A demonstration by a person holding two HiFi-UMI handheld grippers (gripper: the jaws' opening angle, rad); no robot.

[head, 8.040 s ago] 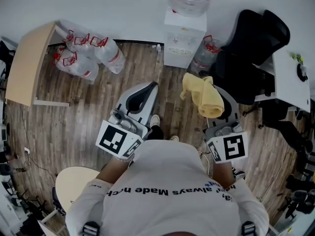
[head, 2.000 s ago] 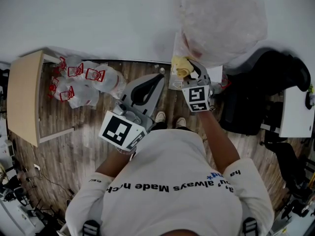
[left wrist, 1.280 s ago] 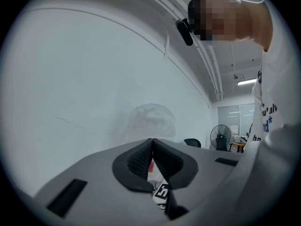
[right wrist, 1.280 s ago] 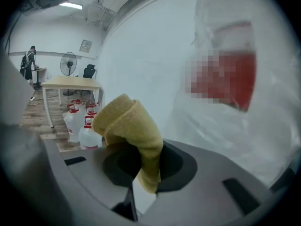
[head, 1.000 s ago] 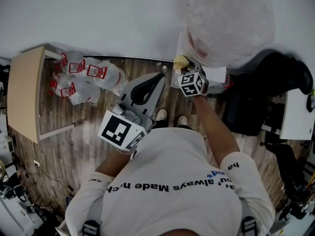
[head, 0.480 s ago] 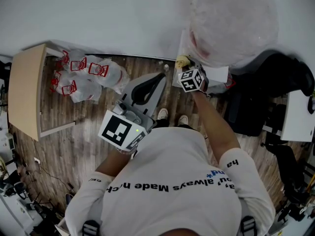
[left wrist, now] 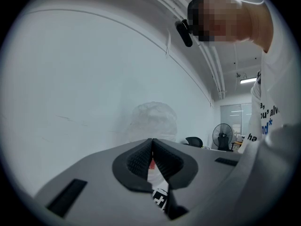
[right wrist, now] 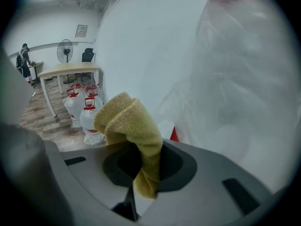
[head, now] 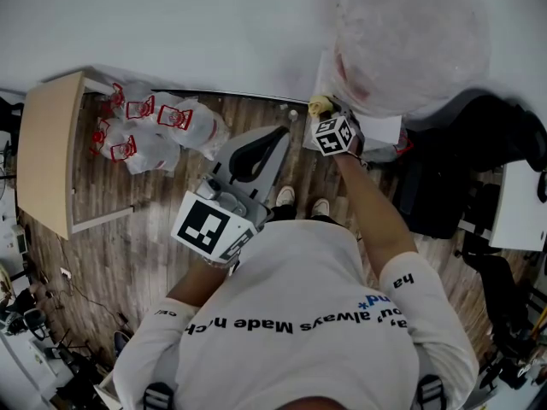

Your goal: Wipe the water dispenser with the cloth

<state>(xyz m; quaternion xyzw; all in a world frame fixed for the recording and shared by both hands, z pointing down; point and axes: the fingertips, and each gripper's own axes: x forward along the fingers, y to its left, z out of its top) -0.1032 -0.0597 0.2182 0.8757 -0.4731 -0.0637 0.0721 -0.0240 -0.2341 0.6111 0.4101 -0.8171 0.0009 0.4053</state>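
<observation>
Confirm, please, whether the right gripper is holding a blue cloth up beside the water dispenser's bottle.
Not quite: the cloth is yellow, not blue, as the right gripper view shows. The right gripper does hold it up beside the water dispenser's bottle.

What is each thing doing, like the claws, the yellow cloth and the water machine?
Right claw: shut on the yellow cloth.
Left claw: shut, holding nothing.
Yellow cloth: bunched up, close to the water dispenser.
Water dispenser: upright, big bottle on top.
Spare bottles: upright, red caps on.
</observation>
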